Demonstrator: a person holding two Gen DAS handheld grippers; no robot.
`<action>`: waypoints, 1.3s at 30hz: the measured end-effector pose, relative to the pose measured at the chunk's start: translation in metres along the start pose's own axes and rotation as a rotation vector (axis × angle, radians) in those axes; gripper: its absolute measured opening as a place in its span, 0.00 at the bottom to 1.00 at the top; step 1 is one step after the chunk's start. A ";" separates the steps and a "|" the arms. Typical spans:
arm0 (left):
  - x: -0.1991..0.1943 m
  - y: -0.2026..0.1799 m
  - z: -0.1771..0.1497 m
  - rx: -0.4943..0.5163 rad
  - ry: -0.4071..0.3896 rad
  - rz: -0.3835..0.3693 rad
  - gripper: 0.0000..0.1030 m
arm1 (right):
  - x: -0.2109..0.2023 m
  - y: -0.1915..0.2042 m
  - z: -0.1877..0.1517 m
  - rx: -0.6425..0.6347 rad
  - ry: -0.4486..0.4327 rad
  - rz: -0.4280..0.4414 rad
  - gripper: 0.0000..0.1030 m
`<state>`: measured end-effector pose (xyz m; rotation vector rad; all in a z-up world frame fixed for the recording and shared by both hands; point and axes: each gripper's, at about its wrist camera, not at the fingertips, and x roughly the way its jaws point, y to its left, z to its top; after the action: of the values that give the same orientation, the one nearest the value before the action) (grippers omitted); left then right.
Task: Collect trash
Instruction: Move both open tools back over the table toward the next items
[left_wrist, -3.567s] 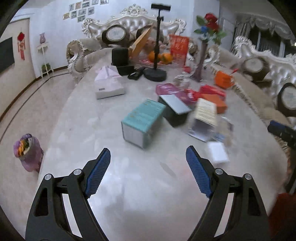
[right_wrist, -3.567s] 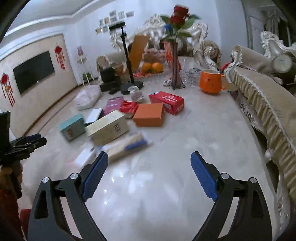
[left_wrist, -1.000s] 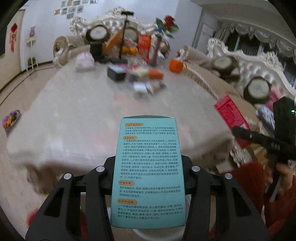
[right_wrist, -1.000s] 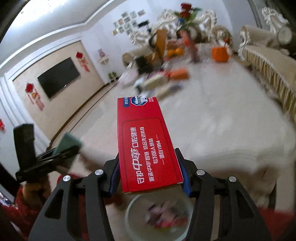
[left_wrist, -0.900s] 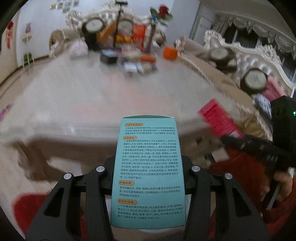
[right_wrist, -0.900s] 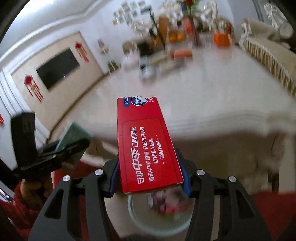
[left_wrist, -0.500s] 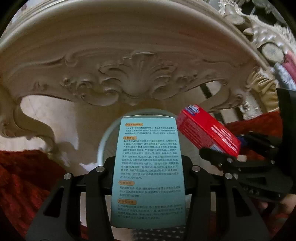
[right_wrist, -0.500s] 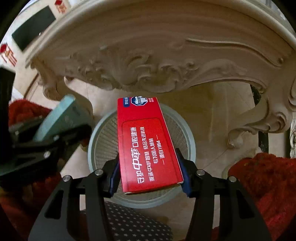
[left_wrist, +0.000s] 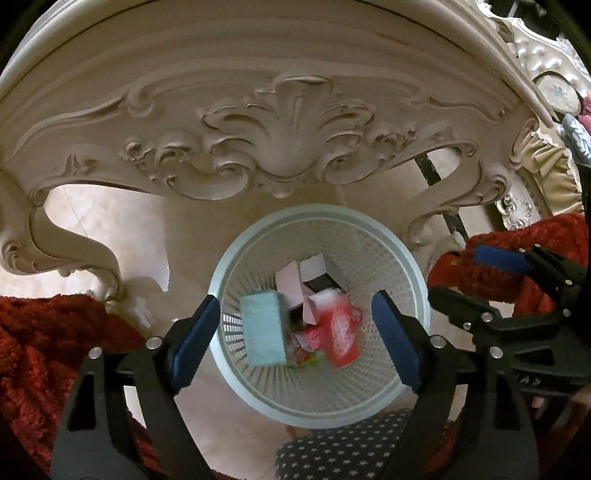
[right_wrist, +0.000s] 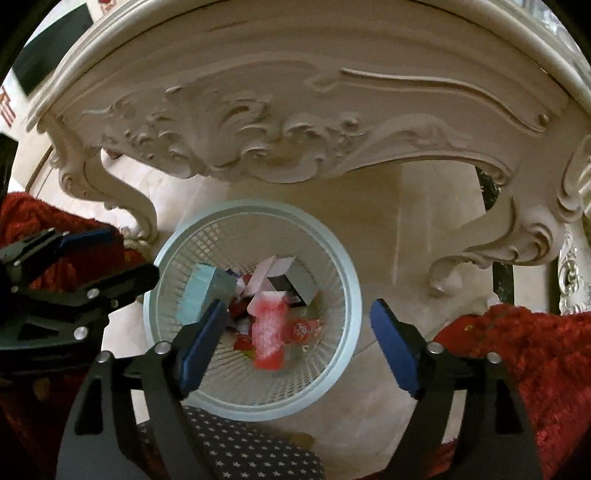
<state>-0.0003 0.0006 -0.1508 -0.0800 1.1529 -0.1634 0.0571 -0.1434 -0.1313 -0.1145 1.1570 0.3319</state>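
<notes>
A pale round mesh waste basket (left_wrist: 391, 236) stands on the floor under the carved table edge; it also shows in the right wrist view (right_wrist: 347, 266). Inside lie a teal box (left_wrist: 264, 332), also in the right wrist view (right_wrist: 197, 295), a blurred red box (left_wrist: 341, 332), also in the right wrist view (right_wrist: 267, 332), and other paper and packaging. My left gripper (left_wrist: 293, 338) is open and empty above the basket. My right gripper (right_wrist: 299, 345) is open and empty above it too. Each gripper shows at the other view's edge.
The carved cream table apron (left_wrist: 284, 125) and its curled legs (right_wrist: 125, 195) hang close above and behind the basket. A red knit sleeve (right_wrist: 535, 354) and a star-patterned dark cloth (left_wrist: 343, 450) lie near the bottom edge. Pale tiled floor (left_wrist: 110, 225) surrounds the basket.
Both grippers have opened. The teal box has dropped from the left one and the red box from the right one into the basket.
</notes>
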 end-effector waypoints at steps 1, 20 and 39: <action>0.000 0.000 0.000 0.003 0.000 -0.002 0.81 | 0.000 0.000 0.000 0.003 0.000 -0.003 0.75; -0.144 0.016 0.108 0.087 -0.391 0.084 0.81 | -0.138 -0.025 0.067 0.055 -0.446 0.063 0.75; -0.052 0.032 0.290 -0.028 -0.282 0.126 0.81 | -0.106 -0.051 0.206 0.083 -0.470 -0.020 0.75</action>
<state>0.2469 0.0347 0.0083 -0.0528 0.8759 -0.0229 0.2156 -0.1597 0.0444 0.0249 0.7017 0.2736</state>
